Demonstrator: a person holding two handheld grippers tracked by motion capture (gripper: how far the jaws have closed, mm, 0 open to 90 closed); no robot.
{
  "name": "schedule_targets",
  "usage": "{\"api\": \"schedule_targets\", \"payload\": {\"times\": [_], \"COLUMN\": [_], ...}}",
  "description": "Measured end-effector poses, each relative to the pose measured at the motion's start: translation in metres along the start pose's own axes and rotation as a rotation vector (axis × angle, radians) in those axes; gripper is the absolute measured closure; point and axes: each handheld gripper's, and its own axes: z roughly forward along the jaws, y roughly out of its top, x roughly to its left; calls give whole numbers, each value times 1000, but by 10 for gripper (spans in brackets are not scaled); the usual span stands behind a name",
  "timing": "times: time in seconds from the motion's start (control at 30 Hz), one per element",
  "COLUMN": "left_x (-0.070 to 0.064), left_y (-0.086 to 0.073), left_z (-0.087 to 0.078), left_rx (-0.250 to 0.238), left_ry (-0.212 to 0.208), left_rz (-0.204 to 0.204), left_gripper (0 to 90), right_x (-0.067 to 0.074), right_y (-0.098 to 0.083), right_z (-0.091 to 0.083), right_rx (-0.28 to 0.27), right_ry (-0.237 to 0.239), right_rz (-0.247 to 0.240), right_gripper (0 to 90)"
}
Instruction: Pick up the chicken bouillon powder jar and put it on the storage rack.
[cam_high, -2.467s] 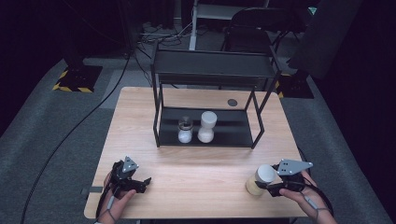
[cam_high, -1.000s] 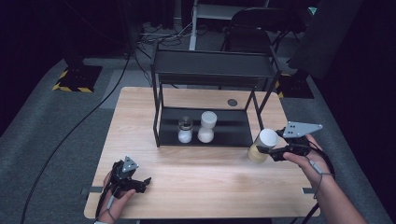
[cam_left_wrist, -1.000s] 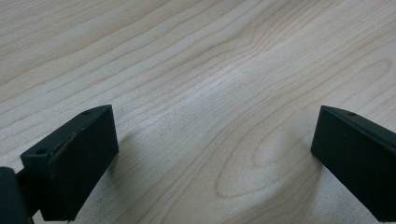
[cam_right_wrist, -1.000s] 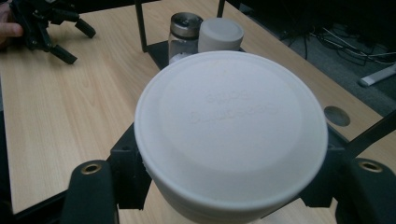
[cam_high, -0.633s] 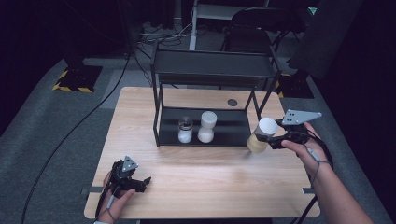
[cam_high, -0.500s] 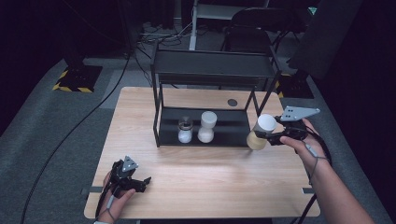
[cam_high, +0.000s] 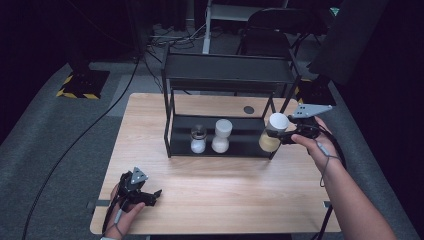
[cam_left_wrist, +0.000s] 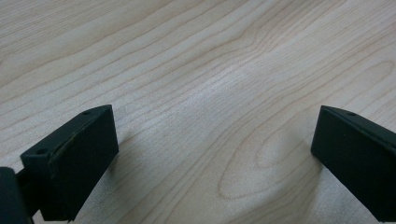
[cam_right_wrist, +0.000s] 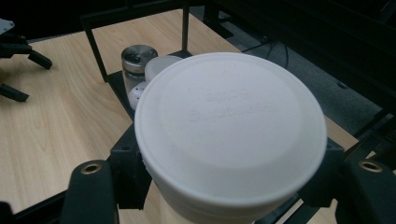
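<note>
Since a moment ago, our right tongs (cam_high: 278, 134) carried the white-lidded jar (cam_high: 274, 132) up to the rack (cam_high: 227, 75).
Clamped on that jar, we hold it at the lower shelf's right end; left tongs (cam_high: 150, 196) rest open and empty on the surface (cam_high: 235, 190).

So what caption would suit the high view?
Right hand-held gripper carries a white-lidded jar toward the black shelf rack.

We saw our left gripper (cam_left_wrist: 210, 163) with jaws wide apart at eight and four o'clock over bare wooden table (cam_left_wrist: 196, 60).
</note>
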Motion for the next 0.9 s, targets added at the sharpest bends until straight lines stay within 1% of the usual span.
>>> {"api": "schedule_targets", "payload": {"times": [0.1,0.13,0.17,0.2,0.37,0.4,0.43,0.47,0.53,0.57,0.6,0.7,0.73,0.77,0.8,0.9], "left_x": [0,0,0,0,0,0,0,0,0,0,0,0,0,0,0,0], "left_y": [0,0,0,0,0,0,0,0,0,0,0,0,0,0,0,0], "left_z": [0,0,0,0,0,0,0,0,0,0,0,0,0,0,0,0], "left_rx": [0,0,0,-1,-1,-1,-1,0,0,0,-1,-1,-1,-1,-1,-1], "left_ry": [0,0,0,0,0,0,0,0,1,1,1,1,1,1,1,1], "left_rz": [0,0,0,0,0,0,0,0,-1,0,-1,-1,-1,-1,-1,-1], "left_gripper": [6,6,6,6,5,6,5,5,5,5,5,5,5,5,5,5], "right_x": [-4,-4,-6,-6,-9,-10,-10,-11,-11,-11,-11,-11,-11,-12,-12,-11], "right_y": [2,2,3,3,6,7,7,8,9,9,9,10,10,10,10,11], "right_z": [8,8,12,12,24,30,30,35,38,44,44,56,56,62,62,73], "right_rx": [-4,-4,-9,-9,-1,2,2,5,8,13,13,26,26,34,34,46], "right_ry": [-1,-1,-2,-2,-7,-6,-6,-6,-8,-8,-8,-6,-6,-5,-5,-5], "right_rz": [9,9,17,17,20,24,24,26,29,32,32,39,39,39,39,44], "right_gripper": [339,339,339,339,339,339,339,339,339,339,339,339,339,339,339,339]}}
